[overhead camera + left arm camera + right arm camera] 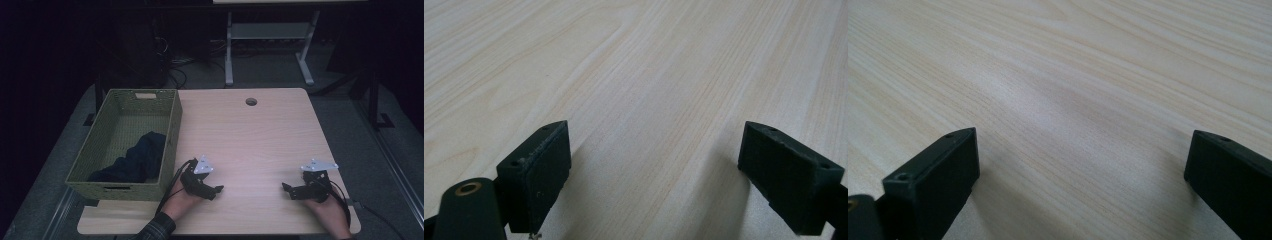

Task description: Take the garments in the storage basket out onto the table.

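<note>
Fingers (536, 175) on my left gripper (216, 190) are spread over bare table (260, 135); my right gripper (286, 188) gapes too, nothing between. Both rest at six o'clock, likely parked. I see the dark cloth (132, 160) bunched inside the woven basket (170, 131) at nine o'clock.

A dim lab or office workroom is showing here. A pale wood surface (260, 135) with a cable hole (251, 102) is sitting on grey carpet (350, 125). Behind it, tangled cables (175, 65) are lying on the floor beside the white metal legs of another desk (229, 55).
</note>
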`<state>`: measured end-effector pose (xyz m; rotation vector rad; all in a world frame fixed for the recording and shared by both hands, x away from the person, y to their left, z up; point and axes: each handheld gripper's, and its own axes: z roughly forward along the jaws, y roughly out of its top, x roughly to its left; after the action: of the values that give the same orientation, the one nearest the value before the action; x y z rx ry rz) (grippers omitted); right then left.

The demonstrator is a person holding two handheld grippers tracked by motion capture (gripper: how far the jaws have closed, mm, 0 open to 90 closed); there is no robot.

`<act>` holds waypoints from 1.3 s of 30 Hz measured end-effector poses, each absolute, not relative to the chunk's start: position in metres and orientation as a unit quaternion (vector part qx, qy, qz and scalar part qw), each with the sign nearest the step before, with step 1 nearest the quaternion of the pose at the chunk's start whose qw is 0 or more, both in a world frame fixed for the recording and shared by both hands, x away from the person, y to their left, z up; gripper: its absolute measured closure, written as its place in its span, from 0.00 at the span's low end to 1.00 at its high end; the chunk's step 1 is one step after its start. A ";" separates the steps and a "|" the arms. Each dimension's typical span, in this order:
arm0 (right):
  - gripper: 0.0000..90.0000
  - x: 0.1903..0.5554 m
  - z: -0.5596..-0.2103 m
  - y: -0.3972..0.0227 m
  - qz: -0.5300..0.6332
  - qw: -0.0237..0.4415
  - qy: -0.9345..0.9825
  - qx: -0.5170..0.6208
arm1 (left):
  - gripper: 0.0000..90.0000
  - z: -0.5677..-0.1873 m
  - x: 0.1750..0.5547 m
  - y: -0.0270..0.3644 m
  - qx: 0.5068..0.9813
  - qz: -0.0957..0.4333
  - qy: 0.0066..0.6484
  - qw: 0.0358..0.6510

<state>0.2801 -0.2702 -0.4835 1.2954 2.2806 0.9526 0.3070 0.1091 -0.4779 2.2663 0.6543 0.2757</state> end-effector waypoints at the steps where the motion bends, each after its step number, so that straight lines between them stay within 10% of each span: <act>1: 0.01 0.280 -0.484 -0.270 0.336 0.175 0.805 0.457 | 0.14 -0.478 0.307 0.109 0.885 0.108 0.256 0.374; 39: 0.01 0.278 -0.484 -0.270 0.336 0.174 0.803 0.459 | 0.15 -0.466 0.313 0.106 0.895 0.106 0.246 0.357</act>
<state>0.2776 -0.2696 -0.4835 1.3021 2.2772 0.9529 0.3133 0.1056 -0.4655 2.3094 0.6347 0.2743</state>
